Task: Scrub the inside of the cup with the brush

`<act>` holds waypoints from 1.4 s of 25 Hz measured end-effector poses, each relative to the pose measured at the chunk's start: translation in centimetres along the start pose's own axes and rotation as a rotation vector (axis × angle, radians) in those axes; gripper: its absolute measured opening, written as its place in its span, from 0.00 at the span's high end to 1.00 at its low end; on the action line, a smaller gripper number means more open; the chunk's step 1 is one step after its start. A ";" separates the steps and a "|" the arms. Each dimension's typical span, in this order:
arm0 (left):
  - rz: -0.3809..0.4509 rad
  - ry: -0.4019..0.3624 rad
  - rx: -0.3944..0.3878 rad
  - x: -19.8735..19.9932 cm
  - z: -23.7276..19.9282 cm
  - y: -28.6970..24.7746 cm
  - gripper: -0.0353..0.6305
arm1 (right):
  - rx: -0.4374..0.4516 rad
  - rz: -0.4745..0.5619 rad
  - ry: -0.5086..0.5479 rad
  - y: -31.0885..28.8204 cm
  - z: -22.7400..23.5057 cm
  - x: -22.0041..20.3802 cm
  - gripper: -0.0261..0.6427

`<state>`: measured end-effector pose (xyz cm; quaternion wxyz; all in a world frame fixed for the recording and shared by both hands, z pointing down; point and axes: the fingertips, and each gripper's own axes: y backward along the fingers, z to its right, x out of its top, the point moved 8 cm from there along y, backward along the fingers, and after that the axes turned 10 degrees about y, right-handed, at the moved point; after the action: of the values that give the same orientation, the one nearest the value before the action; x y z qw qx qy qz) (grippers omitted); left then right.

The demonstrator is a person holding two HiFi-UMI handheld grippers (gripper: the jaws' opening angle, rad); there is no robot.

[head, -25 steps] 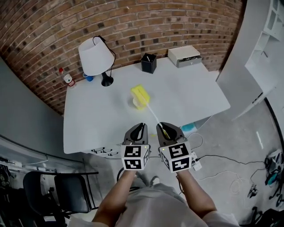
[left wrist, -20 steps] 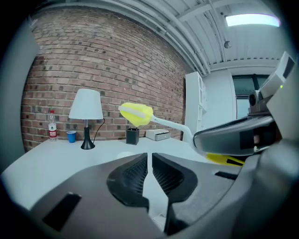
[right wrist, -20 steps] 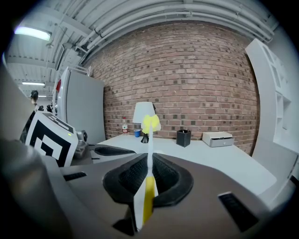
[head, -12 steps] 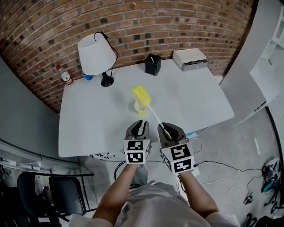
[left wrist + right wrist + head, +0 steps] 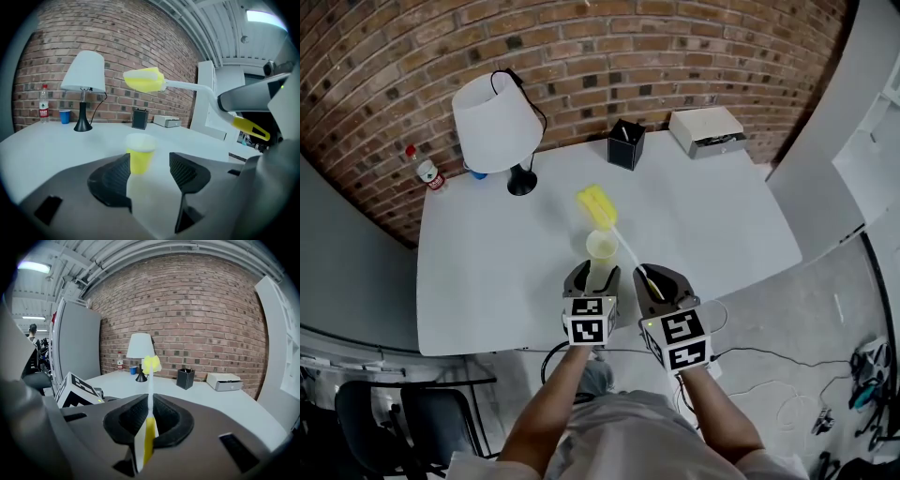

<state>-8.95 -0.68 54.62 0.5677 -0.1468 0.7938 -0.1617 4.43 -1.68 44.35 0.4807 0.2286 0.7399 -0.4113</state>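
Opening up just now, the left gripper [image 5: 592,275] has its jaws spread, where a second ago they were pressed together, and it has closed in on the yellow cup [image 5: 601,246]. Back then the cup stood well ahead of both grippers. Now it stands upright on the white counter [image 5: 487,272] at the gripper's 12 o'clock, right at the jaw tips. The left gripper view shows the cup lined up with the gap, but the pads are not pressing on it, so nothing is held there yet.

Over on the right, the right gripper [image 5: 657,281] has its jaws pinching the handle of the brush [image 5: 623,246]. The brush's yellow sponge head hangs in the air at roughly 12 o'clock of the cup, clear of the rim and not inside it.

My read: this is the setup for steadying the cup. The left jaws need to slide on around the cup wall and close before the sponge head tips down into the mouth. No scrubbing has begun, and a light cup like this one could skid if nudged.
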 end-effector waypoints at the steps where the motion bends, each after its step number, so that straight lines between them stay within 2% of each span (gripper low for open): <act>1: -0.008 -0.003 -0.005 0.0 -0.3 -0.6 0.57 | 0.001 -0.004 0.000 -0.4 0.1 0.0 0.92; 4: -0.034 -0.015 -0.014 -0.1 -0.8 -2.0 0.51 | 0.000 -0.016 -0.004 -1.5 0.7 0.1 0.92; 10: -0.062 -0.041 0.011 0.3 -1.4 -3.7 0.47 | -0.012 -0.026 -0.018 -3.3 1.5 0.5 0.92; 24: -0.146 -0.039 0.007 0.4 -2.4 -6.7 0.47 | -0.028 -0.055 -0.036 -5.9 3.2 1.3 0.92; 26: -0.156 -0.049 -0.011 0.1 -2.5 -7.0 0.48 | -0.033 -0.059 -0.041 -6.0 3.4 1.5 0.92; 35: -0.123 -0.096 -0.056 3.9 -3.4 -5.8 0.52 | 0.011 -0.082 0.015 -6.9 4.0 3.6 0.92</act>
<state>-13.15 -7.28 54.80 0.5896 -0.2186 0.7594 -0.1667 -0.08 -9.03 42.95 0.4566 0.2038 0.7502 -0.4328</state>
